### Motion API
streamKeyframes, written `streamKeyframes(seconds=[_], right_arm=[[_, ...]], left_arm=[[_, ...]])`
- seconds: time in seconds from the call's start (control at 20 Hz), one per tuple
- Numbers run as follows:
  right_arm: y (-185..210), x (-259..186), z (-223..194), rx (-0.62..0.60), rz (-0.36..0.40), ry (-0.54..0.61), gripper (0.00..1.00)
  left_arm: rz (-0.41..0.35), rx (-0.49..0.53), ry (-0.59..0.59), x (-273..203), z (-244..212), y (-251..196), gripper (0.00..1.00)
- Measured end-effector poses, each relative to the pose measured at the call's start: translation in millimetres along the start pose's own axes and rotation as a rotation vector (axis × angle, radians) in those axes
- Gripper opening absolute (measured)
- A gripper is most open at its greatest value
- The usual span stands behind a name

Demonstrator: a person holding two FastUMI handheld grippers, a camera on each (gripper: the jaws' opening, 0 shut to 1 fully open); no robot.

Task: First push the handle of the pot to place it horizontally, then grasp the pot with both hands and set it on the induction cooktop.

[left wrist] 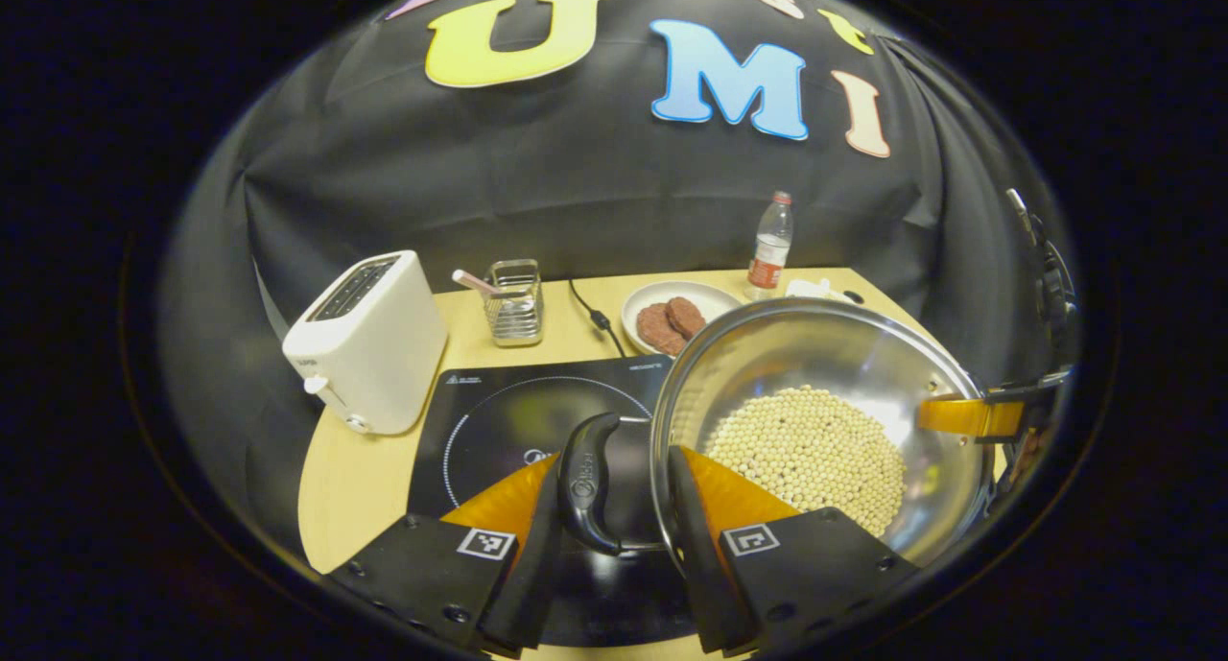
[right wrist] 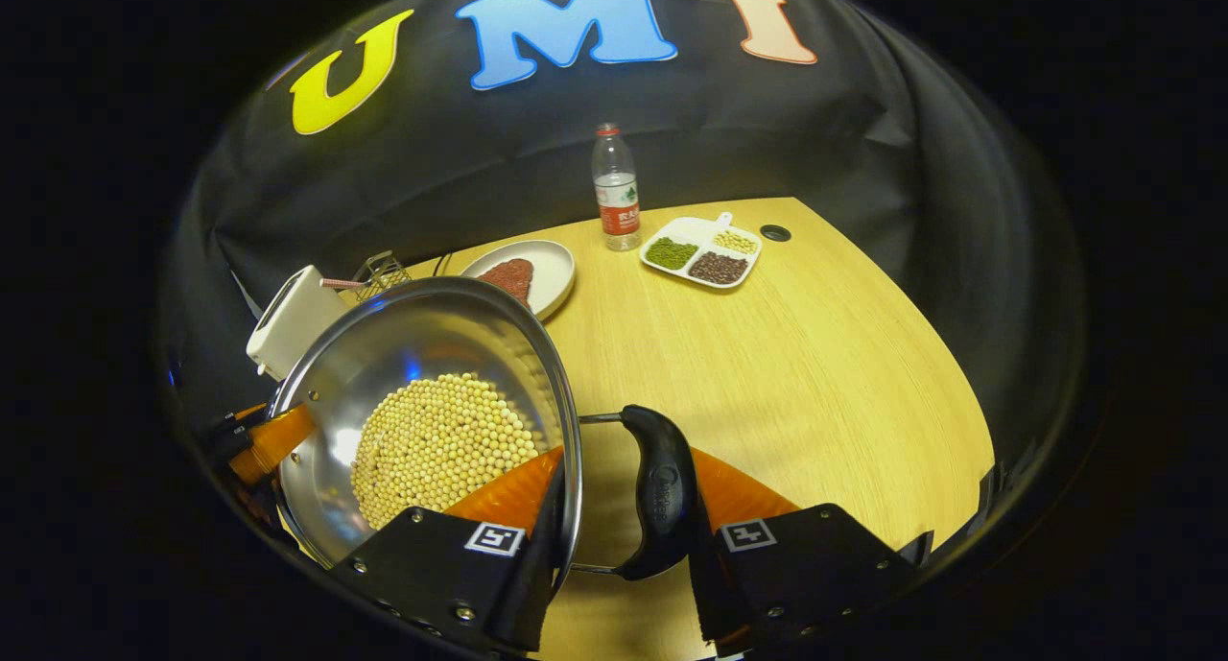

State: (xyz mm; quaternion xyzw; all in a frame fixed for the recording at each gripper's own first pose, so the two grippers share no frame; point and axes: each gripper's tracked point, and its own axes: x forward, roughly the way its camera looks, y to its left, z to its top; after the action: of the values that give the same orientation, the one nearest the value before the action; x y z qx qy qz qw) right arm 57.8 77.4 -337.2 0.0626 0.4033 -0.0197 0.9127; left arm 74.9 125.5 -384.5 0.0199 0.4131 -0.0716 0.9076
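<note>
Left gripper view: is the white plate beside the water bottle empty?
No. The white plate beside the water bottle holds two round reddish-brown patties lying on it.

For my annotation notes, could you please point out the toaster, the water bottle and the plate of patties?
toaster [left wrist: 369, 354], left gripper view, front face.
water bottle [right wrist: 616, 189], right gripper view, label.
plate of patties [left wrist: 715, 302], left gripper view, bare rim.

A white toaster [left wrist: 367, 340] is seen at left of the left gripper view, with a wire utensil holder [left wrist: 514, 301] beside it. A plate of meat patties [right wrist: 526, 273], a water bottle [right wrist: 616, 189] and a divided dish of beans [right wrist: 701, 249] are seen upper centre on the wooden table [right wrist: 815, 373].
</note>
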Motion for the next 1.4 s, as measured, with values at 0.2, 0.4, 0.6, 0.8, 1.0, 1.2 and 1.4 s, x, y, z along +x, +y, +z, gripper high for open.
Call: streamKeyframes(seconds=[0.2,0.4,0.6,0.8,1.0,1.2,1.4], right_arm=[[27.0,11.1,2.4,-0.020,0.018,0.010,0.60],[50.0,20.1,2.4,-0.036,0.026,0.021,0.59],[72.2,27.4,3.6,-0.042,0.038,0.032,0.60],[94.6,32.9,4.1,-0.044,0.048,0.042,0.60],[118.2,41.5,8.3,-0.045,0.067,0.026,0.59],[138.2,47.8,8.6,-0.057,0.069,0.026,0.60],[157.0,57.0,6.2,-0.061,0.074,0.031,0.60]], left_arm=[[0.029,-0.016,0.010,1.6,-0.9,32.2,0.61],[0.045,-0.037,0.024,7.7,-3.8,56.5,0.61],[0.062,-0.050,0.026,11.1,-6.1,81.4,0.61],[0.077,-0.056,0.018,12.6,-3.5,107.7,0.61],[0.092,-0.064,-0.005,14.0,1.9,128.4,0.64],[0.103,-0.083,-0.002,22.0,-3.2,156.9,0.61],[0.113,-0.088,-0.001,28.8,-5.3,178.3,0.61]])
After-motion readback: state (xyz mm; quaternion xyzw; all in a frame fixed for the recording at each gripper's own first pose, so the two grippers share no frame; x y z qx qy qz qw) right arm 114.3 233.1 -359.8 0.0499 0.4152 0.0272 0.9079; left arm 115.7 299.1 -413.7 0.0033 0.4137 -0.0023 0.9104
